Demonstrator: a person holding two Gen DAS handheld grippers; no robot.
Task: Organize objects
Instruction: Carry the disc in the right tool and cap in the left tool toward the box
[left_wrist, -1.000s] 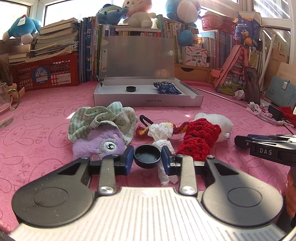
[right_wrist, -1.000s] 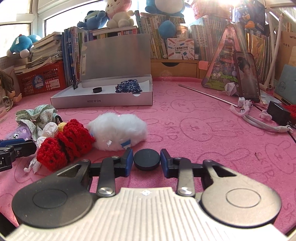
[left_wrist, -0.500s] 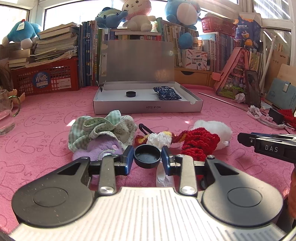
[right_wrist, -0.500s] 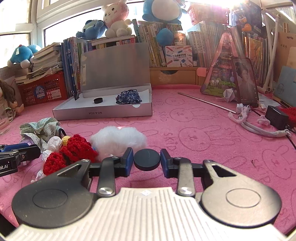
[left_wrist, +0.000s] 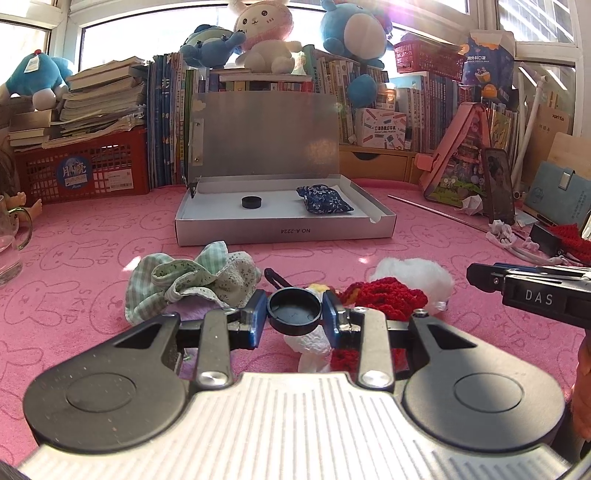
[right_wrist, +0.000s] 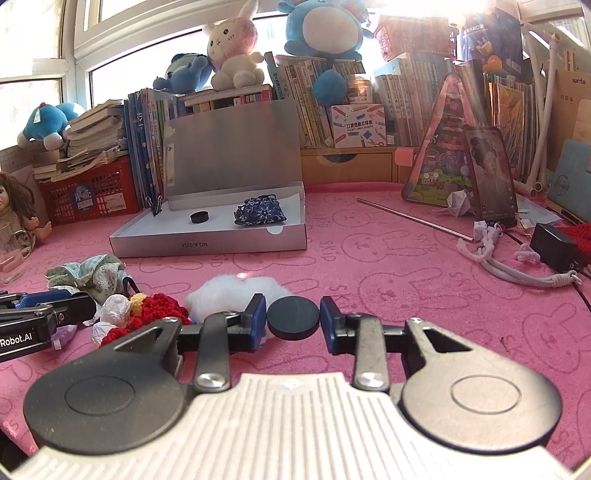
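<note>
A black cap (left_wrist: 294, 312), hollow side up, is pinched in the left gripper (left_wrist: 294, 319); a flat black disc (right_wrist: 293, 318) is pinched in the right gripper (right_wrist: 293, 321). Both have risen above the counter's near-edge clutter, likely bound for the open box (left_wrist: 284, 230).

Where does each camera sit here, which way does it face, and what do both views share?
Left wrist: on the left gripper, shut on a black cap, facing the open silver box across the pink mat; the right gripper's tip shows at the right edge.
Right wrist: on the right gripper, shut on a black disc, facing the same way; the left gripper's tip shows at the left edge.
Shared: box, red knit item, white fluff.
</note>
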